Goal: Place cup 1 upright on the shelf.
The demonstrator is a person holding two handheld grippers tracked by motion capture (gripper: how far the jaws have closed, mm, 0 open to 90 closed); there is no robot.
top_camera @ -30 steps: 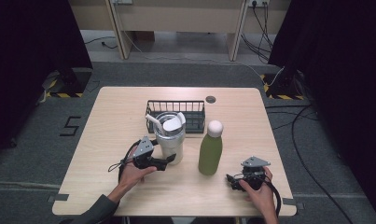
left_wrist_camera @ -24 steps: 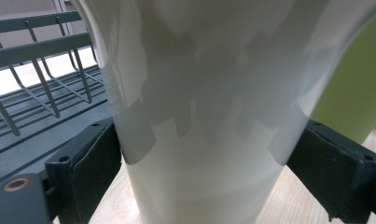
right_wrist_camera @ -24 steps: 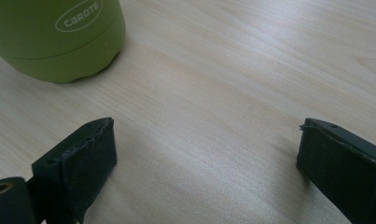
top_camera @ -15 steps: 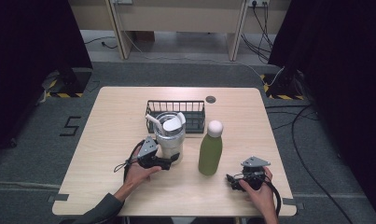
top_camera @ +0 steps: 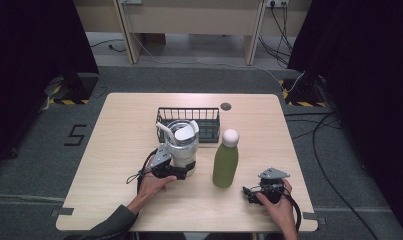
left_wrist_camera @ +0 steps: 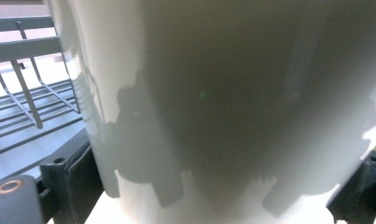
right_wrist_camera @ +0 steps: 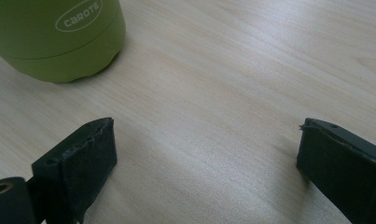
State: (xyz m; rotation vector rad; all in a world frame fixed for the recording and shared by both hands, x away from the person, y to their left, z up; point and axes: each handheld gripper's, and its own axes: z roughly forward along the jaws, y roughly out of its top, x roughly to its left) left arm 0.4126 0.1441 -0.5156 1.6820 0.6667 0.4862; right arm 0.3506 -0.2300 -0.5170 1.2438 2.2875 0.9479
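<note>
Tumbler, white and upright with a straw lid, is set near the desk centre, just in front of the wire basket. Its base is straddled by the left claw, jaws apart at either flank, not visibly pressing. The right claw, spread wide, is rested near right, beside the green bottle.

The right gripper has its two black fingers set wide apart, both low over the pale wooden counter, with only bare wood between them. Beyond the left-hand finger, and apart from it, stands the rounded base of a green bottle with "CAROTE" in white lettering.
</note>
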